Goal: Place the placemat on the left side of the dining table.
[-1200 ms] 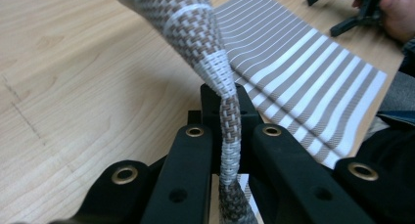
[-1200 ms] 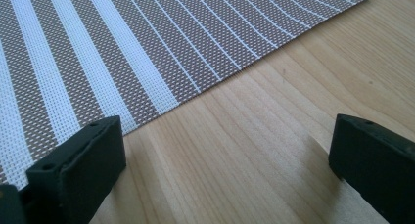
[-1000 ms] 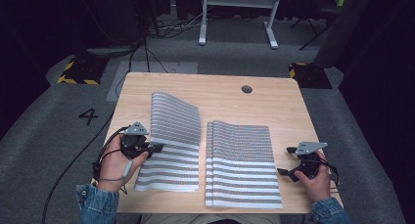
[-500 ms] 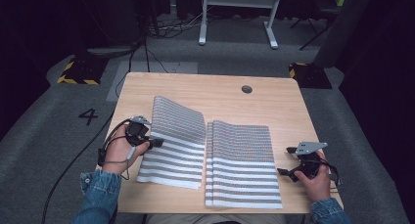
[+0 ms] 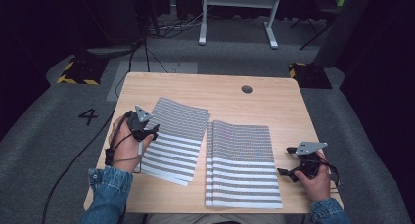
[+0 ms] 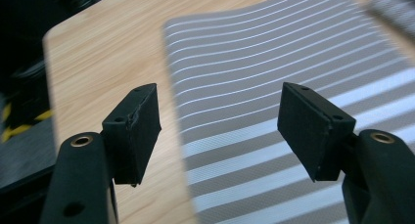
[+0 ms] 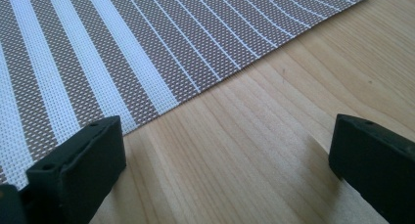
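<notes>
Lying flat, left placemat point(image 5: 172, 138) long axis seemingly front-to-back, slightly tilted | left tongs point(image 6: 219, 131) just parted | right tongs point(image 7: 220, 170) apart

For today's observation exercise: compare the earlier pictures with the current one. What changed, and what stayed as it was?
The left claw slid away along the left striped mat and its jaws have just been opening, letting go of the mat's edge; the mat now lies flatter. The right claw, open beside the right striped mat, and that mat stayed put.
</notes>
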A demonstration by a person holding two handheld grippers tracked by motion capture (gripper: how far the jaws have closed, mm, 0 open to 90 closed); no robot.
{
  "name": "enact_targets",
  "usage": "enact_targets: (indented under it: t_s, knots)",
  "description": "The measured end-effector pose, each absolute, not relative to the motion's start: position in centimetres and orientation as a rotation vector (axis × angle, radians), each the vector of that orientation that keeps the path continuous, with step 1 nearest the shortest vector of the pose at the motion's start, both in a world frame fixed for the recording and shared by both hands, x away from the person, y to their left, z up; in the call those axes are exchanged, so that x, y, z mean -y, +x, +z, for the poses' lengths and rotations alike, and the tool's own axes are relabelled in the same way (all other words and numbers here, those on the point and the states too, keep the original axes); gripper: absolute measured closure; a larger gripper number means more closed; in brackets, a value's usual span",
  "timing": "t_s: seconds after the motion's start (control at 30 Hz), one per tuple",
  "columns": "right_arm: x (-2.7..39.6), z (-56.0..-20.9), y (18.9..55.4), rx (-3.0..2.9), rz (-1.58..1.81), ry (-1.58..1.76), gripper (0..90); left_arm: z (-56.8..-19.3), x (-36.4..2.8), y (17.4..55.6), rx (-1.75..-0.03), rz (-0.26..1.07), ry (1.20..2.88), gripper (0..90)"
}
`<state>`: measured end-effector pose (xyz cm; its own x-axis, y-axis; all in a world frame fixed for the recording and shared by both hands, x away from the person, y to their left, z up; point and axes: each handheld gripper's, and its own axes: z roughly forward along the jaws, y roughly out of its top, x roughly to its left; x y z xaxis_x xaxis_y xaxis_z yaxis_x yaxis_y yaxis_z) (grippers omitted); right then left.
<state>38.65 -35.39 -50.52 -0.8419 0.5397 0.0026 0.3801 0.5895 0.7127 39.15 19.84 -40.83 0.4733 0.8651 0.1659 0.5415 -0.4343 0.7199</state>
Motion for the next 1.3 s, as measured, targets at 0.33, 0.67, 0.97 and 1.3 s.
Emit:
enact_targets:
  t_s: [0.33,0.67,0.97,1.3]
  knots:
    - [35.4,-50.5,38.7,-2.605,1.093,0.765,0.5,-42.0,-13.7,34.9,-0.885,0.467,2.243,28.1]
    - [35.4,-50.5,38.6,-2.605,1.092,0.765,0.5,-46.7,-12.0,34.0,-0.848,0.306,2.354,27.3]
    - [35.4,-50.5,38.6,-2.605,1.093,0.765,0.5,-48.6,-11.1,33.8,-0.84,0.23,2.42,24.8]
    - [35.4,-50.5,38.6,-2.604,1.095,0.766,0.5,-48.6,-11.9,34.0,-0.886,0.229,2.37,39.2]
